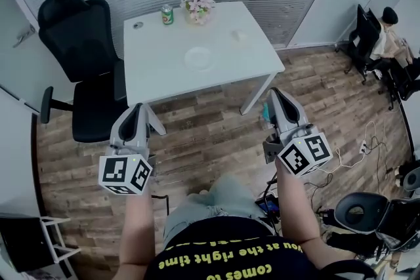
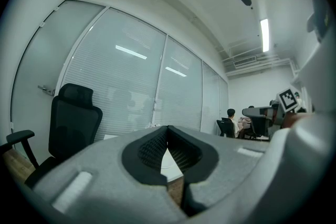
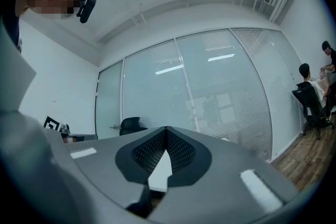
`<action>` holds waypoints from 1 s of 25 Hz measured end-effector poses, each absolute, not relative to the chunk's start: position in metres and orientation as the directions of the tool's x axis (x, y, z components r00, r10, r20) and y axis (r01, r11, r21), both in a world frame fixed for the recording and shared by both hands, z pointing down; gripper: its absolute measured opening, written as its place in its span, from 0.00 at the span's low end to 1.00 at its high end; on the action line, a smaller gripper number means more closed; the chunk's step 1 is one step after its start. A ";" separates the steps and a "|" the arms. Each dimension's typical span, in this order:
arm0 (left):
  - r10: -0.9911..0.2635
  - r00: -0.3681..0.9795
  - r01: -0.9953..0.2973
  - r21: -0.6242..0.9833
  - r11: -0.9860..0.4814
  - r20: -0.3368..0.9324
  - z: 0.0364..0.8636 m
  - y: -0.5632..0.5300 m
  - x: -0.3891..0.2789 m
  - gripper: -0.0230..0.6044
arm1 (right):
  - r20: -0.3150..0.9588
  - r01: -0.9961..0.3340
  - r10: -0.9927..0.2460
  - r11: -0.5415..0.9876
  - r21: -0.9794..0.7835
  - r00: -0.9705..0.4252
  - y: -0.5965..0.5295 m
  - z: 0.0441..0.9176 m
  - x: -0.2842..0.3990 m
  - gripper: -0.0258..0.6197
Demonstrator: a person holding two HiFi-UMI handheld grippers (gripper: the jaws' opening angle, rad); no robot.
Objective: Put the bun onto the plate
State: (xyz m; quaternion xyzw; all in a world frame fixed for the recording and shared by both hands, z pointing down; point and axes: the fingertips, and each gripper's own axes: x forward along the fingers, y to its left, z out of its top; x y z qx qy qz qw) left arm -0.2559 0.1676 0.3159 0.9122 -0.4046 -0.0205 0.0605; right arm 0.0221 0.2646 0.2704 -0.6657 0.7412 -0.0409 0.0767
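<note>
Two tools are in your hands, the left tool [image 1: 139, 109] and the right tool [image 1: 276, 95], each with its jaws pressed together on nothing, over the wood floor [image 1: 210, 134] on the near side of the desk [image 1: 164, 79]. The bun [image 1: 241, 36] lies on the desk's right part, apart from the plate [image 1: 197, 58] near its middle. A can [image 1: 167, 14] and flowers [image 1: 197, 6] stand at the far edge.
</note>
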 end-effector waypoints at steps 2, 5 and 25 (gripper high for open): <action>-0.740 0.672 -0.735 0.126 -0.666 0.010 0.316 0.168 -0.256 0.04 | -0.062 -0.981 -0.993 0.111 -0.160 -0.102 0.265 0.269 0.022 0.05; -0.742 0.671 -0.737 0.126 -0.665 0.008 0.316 0.167 -0.258 0.04 | -0.067 -0.981 -0.993 0.109 -0.159 -0.099 0.263 0.267 0.023 0.05; -0.766 0.643 -0.762 0.124 -0.636 0.026 0.323 0.140 -0.255 0.04 | -0.060 -0.973 -0.988 0.148 -0.179 -0.139 0.227 0.276 0.032 0.05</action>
